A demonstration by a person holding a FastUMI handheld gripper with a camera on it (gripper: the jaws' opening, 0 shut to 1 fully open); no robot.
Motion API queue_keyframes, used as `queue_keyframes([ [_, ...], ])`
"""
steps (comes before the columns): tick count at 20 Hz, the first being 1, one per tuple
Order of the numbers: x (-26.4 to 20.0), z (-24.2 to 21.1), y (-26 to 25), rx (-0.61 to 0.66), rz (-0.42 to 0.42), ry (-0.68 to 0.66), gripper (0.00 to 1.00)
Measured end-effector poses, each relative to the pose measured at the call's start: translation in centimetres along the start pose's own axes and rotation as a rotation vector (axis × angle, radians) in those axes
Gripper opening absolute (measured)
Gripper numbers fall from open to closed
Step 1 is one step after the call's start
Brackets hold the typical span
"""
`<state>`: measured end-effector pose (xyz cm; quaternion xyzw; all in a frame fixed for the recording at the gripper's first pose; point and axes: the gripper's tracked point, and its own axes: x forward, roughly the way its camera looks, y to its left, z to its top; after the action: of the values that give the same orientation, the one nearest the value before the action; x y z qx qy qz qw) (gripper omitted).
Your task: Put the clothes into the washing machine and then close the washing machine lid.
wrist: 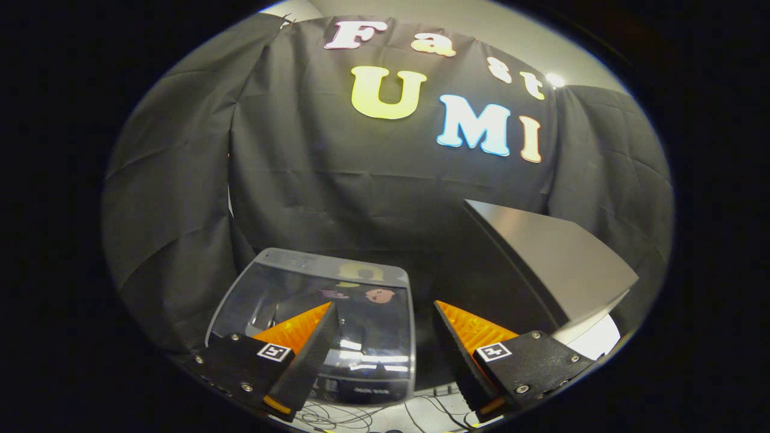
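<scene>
The washing machine [361,385] is a small dark unit just beyond and below my fingers. Its clear, glossy lid [289,288] lies down flat over the top and mirrors the wall behind it. My gripper [384,304] hovers above the machine's right half, open, with nothing held between its fingers. The left finger [307,355] overlaps the lid, and the right finger [463,349] stands past the machine's right side. What is inside the tub is hidden by reflections on the lid.
A grey slanted panel [553,258] rises close on the right, just beyond the right finger. Thin dark cables [361,416] lie on the pale surface in front of the machine. Black cloth walls stand behind and to the left.
</scene>
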<state>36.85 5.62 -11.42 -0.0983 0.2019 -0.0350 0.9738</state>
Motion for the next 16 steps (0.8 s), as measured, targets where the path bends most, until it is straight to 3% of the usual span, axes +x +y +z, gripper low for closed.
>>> queue_keyframes([
  [7,-10.6,-4.9,-9.0,-0.048,0.045,-0.081,0.95],
  [12,-18.0,-9.7,-13.2,-0.101,0.094,-0.108,0.95],
  [16,-23.8,-10.7,-15.3,-0.066,0.105,-0.164,0.95],
])
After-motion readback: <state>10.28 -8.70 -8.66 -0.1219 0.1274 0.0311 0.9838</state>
